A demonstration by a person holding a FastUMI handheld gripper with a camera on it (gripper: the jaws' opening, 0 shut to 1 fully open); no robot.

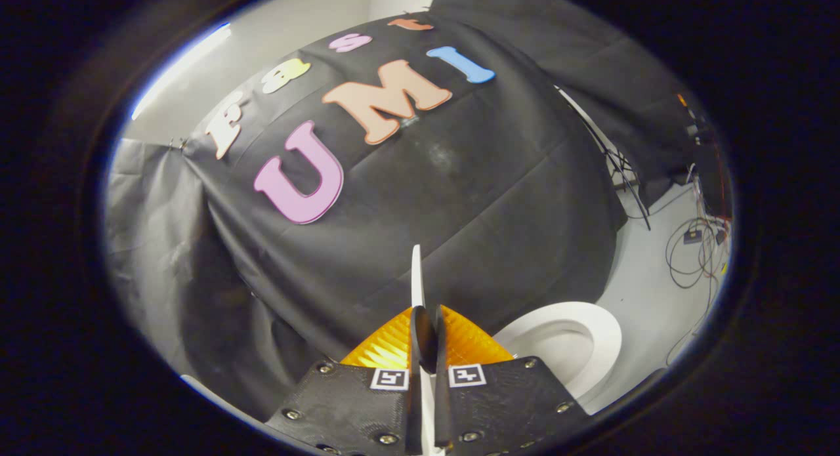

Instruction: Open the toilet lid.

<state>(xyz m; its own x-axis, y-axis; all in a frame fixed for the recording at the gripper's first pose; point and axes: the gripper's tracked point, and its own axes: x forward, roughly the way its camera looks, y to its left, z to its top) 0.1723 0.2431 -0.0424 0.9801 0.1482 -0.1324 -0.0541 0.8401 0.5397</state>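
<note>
The white toilet lid (pixel 416 275) is seen edge-on as a thin upright strip running between my fingers and sticking out beyond their tips. My gripper (pixel 425 315) is shut on this lid edge, both fingers pressing its two faces. To the right of the fingers and lower down lies the white toilet seat (pixel 594 331) around the uncovered bowl, so the lid stands lifted well off it. The lid's hinge end is hidden behind the gripper body.
The black cloth wall (pixel 459 200) hangs just beyond the lid. On the pale floor to the right lie looped cables (pixel 692 252), with thin black stand legs (pixel 630 187) and dark equipment (pixel 712 167) farther off.
</note>
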